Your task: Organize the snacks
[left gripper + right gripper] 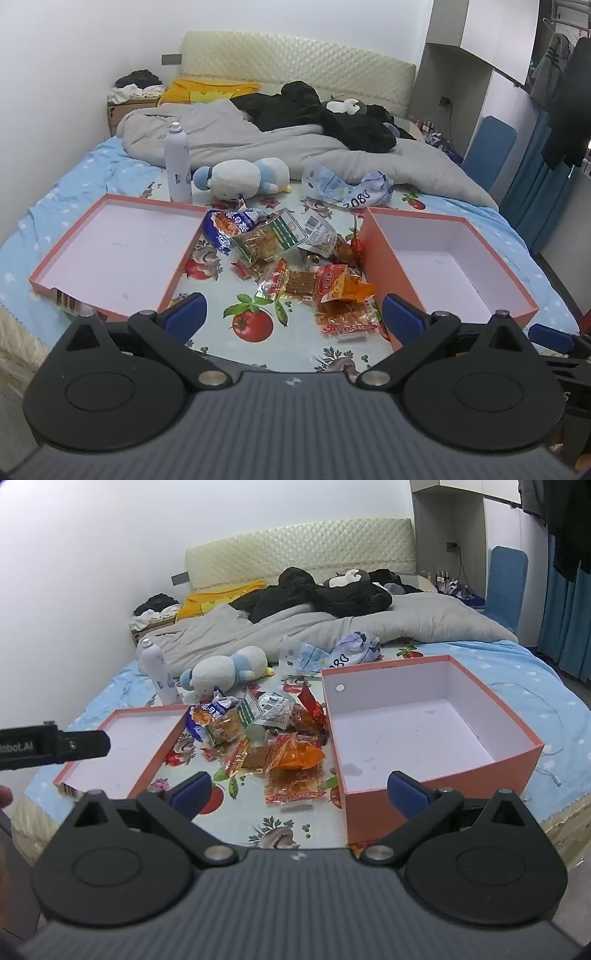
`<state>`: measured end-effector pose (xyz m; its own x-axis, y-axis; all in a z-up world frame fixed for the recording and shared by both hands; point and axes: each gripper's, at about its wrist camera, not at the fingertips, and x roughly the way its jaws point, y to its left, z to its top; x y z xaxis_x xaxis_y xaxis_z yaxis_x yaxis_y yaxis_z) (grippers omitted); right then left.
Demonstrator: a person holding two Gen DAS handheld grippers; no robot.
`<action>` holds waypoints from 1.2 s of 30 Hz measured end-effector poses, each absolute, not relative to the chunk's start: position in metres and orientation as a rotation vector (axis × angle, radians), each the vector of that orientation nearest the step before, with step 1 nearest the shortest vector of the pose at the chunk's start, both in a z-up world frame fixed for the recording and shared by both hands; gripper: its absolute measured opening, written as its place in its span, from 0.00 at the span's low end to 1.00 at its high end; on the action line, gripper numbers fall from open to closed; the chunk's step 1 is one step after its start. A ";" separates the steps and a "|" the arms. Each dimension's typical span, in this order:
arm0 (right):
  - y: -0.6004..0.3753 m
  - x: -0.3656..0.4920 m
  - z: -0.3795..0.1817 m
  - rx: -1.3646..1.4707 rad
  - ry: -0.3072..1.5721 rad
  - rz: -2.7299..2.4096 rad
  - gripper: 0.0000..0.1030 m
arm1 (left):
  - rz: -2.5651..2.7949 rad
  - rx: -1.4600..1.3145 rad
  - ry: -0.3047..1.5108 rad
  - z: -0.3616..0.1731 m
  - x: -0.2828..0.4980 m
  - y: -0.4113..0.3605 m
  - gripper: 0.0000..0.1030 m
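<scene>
Left wrist view. Snack pile (291, 258) at centre, on a fruit-print cloth (221, 332) spread over the bed (74, 177). Shallow lid (114, 251) at 9 o'clock of the pile; deeper box (450, 266) at 3 o'clock, its near wall touching the outermost packets. Both are pink outside, white inside, and hold nothing. Beyond the pile, at 12 o'clock: one spray can (177, 166) standing upright, one plush toy (243, 177) on its side, one crumpled bag (347, 184). A grey quilt (295, 147) and dark clothes (314, 110) lie further back. The left gripper (293, 314) hovers low at 6 o'clock of the pile, jaws spread wide, nothing between the two blue pads (186, 314) (no packet touched). A blue tip of the other tool shows at the 4 o'clock edge.

Right wrist view. Same pile (266, 738), now at 11 o'clock of the frame centre; lid (122, 746) at 9 o'clock, box (424, 731) at 3 o'clock and nearest the camera. Can (159, 672), plush (221, 672) and bag (332, 653) line the far side. The right gripper (301, 794) is level, aimed between pile and box, its two pads (408, 794) wide apart and holding nothing. The left tool's black body enters at 9 o'clock, over the lid. Packets overlap too much for an exact count; roughly eight.
</scene>
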<state>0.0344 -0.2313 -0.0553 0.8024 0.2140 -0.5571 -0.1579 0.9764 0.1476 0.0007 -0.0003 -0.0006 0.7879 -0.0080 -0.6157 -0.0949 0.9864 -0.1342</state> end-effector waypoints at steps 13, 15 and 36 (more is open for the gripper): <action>-0.227 0.033 -0.057 0.095 0.621 0.200 1.00 | 0.046 -0.162 0.661 -0.002 0.002 0.001 0.99; -0.229 0.034 -0.057 0.092 0.622 0.200 1.00 | 0.046 -0.161 0.662 -0.002 0.003 0.001 0.99; -0.227 0.030 -0.060 0.128 0.622 0.244 1.00 | 0.024 -0.163 0.664 -0.007 0.003 0.000 0.99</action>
<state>0.0300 -0.2270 -0.0600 0.7850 0.2638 -0.5605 -0.1872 0.9635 0.1913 0.0031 -0.0001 -0.0066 0.7876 -0.0303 -0.6154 -0.0739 0.9869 -0.1432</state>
